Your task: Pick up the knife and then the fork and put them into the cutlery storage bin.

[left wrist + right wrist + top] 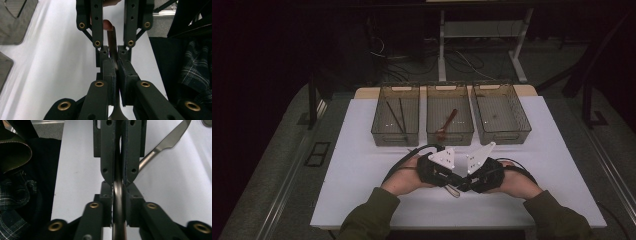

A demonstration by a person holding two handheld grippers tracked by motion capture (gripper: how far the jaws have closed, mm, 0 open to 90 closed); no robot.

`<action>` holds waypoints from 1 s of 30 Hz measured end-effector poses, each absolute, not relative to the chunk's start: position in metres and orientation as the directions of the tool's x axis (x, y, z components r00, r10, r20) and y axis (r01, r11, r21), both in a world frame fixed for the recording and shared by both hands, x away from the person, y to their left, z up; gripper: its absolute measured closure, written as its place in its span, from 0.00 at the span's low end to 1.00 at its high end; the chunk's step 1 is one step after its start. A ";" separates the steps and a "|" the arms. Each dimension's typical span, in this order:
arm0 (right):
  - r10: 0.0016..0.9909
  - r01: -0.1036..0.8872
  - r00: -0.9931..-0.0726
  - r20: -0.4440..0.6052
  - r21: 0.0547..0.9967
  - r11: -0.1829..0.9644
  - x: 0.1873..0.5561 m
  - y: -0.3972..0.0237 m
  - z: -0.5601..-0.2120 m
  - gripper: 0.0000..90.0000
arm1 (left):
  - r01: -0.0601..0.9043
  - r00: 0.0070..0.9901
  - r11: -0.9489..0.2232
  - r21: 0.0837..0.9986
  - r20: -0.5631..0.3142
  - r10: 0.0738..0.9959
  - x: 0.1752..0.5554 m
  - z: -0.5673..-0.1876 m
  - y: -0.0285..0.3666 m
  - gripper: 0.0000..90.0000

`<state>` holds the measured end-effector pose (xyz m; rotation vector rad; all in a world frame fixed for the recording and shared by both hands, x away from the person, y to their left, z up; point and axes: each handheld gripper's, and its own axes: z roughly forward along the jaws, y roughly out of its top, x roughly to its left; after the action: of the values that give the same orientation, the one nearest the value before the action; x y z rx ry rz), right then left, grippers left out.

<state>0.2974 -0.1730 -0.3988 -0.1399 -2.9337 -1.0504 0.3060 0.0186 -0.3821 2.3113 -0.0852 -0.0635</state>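
The white bench (pixel 362 165) carries three clear bins at its far edge: the left bin (pixel 395 116) holds chopsticks (pixel 395 118), the middle bin (pixel 450 114) a dark red spoon (pixel 446 124), and the right bin (pixel 501 113) looks nearly bare. Near the front edge, the left gripper (pixel 455 183) and right gripper (pixel 463 185) meet nose to nose, each clamped on the same metal knife (pixel 165 143), held between them just above the bench. The right gripper view has the handle pinched between the pads, the blade poking out beyond. Looks like a hand-over: I'd let one gripper release only once the other grips squarely, keeping the knife level. No brands, labels or writing readable anywhere.
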 end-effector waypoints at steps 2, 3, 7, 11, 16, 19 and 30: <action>0.071 0.087 -0.996 0.051 0.635 0.768 0.297 -0.173 -0.398 0.89 | -0.046 0.996 -0.672 0.739 -0.021 -0.090 0.306 -0.382 0.019 0.93; 0.068 0.086 -0.996 0.052 0.635 0.768 0.297 -0.173 -0.398 0.89 | -0.045 0.995 -0.670 0.741 -0.023 -0.093 0.305 -0.382 0.019 0.93; 0.067 0.089 -0.996 0.060 0.638 0.765 0.297 -0.175 -0.398 0.90 | -0.033 0.996 -0.659 0.752 -0.028 -0.081 0.306 -0.382 0.019 0.91; 0.078 0.103 -0.995 0.067 0.635 0.766 0.299 -0.177 -0.401 0.90 | 0.024 0.998 -0.626 0.779 -0.052 -0.027 0.310 -0.379 0.030 0.75; 0.098 0.122 -0.993 0.073 0.630 0.767 0.300 -0.182 -0.402 0.90 | 0.101 0.995 -0.579 0.809 -0.087 0.052 0.312 -0.379 0.050 0.64; 0.110 0.127 -0.992 0.066 0.632 0.765 0.302 -0.186 -0.402 0.90 | 0.148 0.988 -0.552 0.821 -0.105 0.110 0.312 -0.382 0.065 0.57; 0.210 0.195 -0.976 0.054 0.640 0.743 0.312 -0.215 -0.399 0.90 | 0.283 0.932 -0.496 0.821 -0.112 0.346 0.298 -0.404 0.124 0.32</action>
<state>0.3121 -0.2153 -0.3985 -0.3429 -2.9532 -1.0803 0.2981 0.1235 -0.4038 2.1202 0.4460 0.0827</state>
